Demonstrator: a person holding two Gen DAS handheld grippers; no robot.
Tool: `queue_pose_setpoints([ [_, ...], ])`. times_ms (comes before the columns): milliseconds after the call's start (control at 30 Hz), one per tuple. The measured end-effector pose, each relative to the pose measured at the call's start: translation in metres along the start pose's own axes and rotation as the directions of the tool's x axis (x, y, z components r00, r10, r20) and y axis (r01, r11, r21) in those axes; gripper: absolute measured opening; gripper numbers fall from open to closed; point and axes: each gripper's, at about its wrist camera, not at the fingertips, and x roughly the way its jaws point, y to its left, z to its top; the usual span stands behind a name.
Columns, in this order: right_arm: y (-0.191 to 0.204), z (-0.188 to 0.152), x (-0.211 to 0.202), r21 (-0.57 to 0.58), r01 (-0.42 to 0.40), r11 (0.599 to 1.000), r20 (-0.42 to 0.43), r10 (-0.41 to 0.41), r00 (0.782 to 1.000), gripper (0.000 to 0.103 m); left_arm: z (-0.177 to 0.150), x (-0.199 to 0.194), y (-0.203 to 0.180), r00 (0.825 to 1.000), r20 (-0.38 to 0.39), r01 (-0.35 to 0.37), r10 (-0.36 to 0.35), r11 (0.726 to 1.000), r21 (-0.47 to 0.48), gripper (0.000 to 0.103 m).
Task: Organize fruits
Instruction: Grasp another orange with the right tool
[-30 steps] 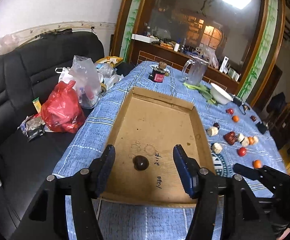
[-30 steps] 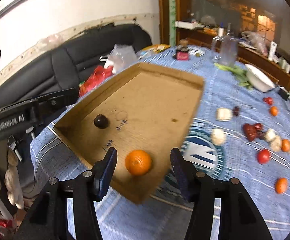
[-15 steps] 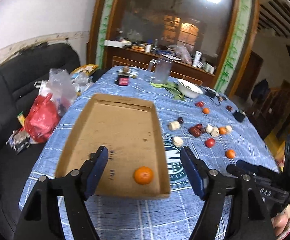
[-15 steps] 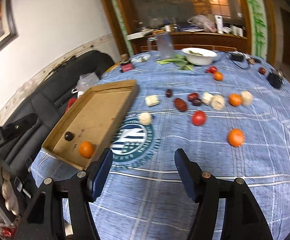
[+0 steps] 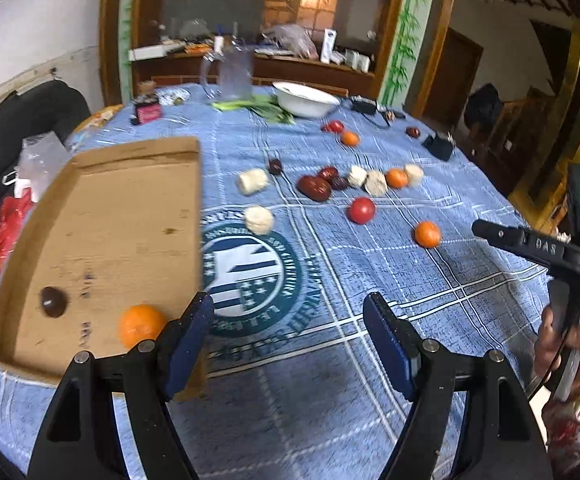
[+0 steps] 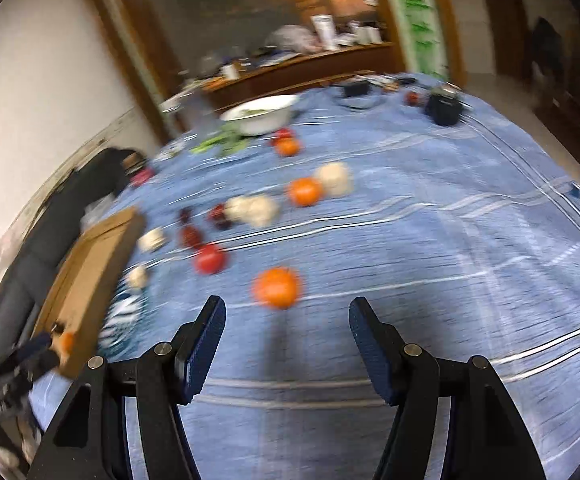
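Across the blue checked tablecloth point(image 5: 390, 280) loose fruits point(image 5: 361, 210) lie scattered; one orange point(image 5: 141, 326) sits inside the cardboard tray point(image 5: 101, 220). Left gripper point(image 5: 287, 340) and right gripper point(image 6: 287, 338) both gape, empty.

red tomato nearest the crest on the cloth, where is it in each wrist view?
Left wrist: red tomato sits right of centre, above the open left tongs.
Right wrist: blurred, left of centre, up-left of the open right tongs.
Shared landmark: the lone orange on the cloth, just right of the tomato in both.
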Motion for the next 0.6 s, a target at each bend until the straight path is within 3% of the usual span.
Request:
queue_pose_setpoints([
  [167, -0.013, 0.013, 0.027, 0.03, -0.021, 0.999, -0.062, 0.022, 0.998, 0.068, 0.015, 0.026, -0.021, 0.998, -0.037, 0.058, -0.058, 0.998, 0.008, 0.076],
  [333, 0.011, 0.009, 0.047, -0.054, -0.058, 0.997, -0.121, 0.051, 0.991, 0.068, 0.04, 0.057, -0.053, 0.994, -0.029, 0.108, -0.106, 0.992, 0.068, 0.076],
  [500, 0.028, 0.007, 0.056, -0.156, -0.036, 0.987, -0.135, 0.014, 0.991, 0.068, 0.064, 0.101, -0.064, 0.978, -0.076, 0.195, -0.193, 0.981, 0.017, 0.076],
  [567, 0.027, 0.007, 0.061, -0.168, -0.023, 0.985, -0.145, -0.001, 0.989, 0.068, 0.071, 0.119, -0.068, 0.975, -0.098, 0.198, -0.197, 0.98, 0.0, 0.069],
  [600, 0.025, 0.009, 0.063, -0.169, -0.02, 0.985, -0.148, -0.005, 0.989, 0.068, 0.073, 0.128, -0.07, 0.974, -0.111, 0.2, -0.199, 0.98, -0.001, 0.061],
])
